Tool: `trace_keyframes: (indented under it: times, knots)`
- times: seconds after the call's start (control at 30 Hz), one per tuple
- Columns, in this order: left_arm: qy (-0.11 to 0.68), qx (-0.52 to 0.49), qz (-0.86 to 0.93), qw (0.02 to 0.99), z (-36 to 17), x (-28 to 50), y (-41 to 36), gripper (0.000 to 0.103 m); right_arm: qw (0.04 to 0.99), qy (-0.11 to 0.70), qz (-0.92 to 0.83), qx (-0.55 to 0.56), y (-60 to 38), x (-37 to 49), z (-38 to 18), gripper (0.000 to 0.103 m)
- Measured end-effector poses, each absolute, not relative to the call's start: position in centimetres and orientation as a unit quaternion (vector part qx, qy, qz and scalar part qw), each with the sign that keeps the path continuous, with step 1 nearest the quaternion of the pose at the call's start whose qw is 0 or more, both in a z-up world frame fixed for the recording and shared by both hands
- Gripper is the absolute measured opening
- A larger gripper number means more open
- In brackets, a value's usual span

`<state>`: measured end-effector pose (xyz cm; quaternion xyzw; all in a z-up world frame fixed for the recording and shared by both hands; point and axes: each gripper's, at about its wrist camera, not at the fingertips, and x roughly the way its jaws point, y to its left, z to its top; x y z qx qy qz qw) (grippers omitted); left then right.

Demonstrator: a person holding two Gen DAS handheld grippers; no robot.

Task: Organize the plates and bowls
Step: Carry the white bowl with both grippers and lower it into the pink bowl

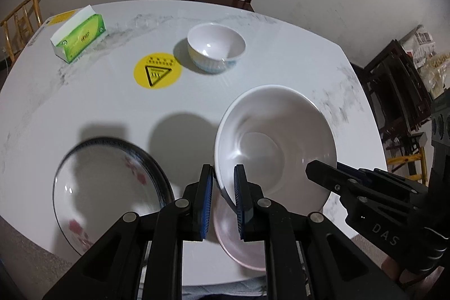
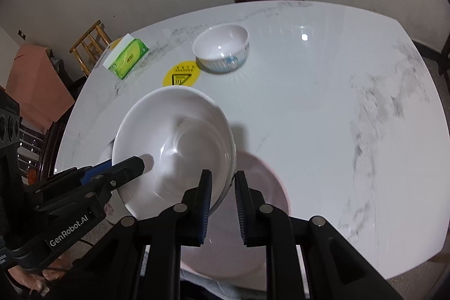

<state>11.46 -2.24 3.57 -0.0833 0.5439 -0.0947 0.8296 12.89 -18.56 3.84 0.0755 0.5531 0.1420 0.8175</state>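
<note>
Both hand-held grippers clamped on big white bowl (image 1: pixel 275 142), held above desk (image 1: pixel 281 52).
Left hand-held gripper (image 1: pixel 223 196) pinches the bowl's near-left rim; right hand-held gripper (image 2: pixel 222 196) pinches the opposite rim. Pinkish plate (image 2: pixel 264 187) on desk under bowl, dark-rimmed plate (image 1: pixel 112 187) to left, small bowl (image 1: pixel 216 51) farther back, well apart.
</note>
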Motion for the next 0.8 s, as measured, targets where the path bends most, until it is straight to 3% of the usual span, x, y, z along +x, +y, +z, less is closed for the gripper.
trace_keyframes:
  times: [0.8]
  knots:
    - [0.584,-0.078,-0.093,0.803,-0.9,7.6,-5.0,0.012,0.801,0.58,0.128,0.08,-20.8,8.9,0.3,0.017]
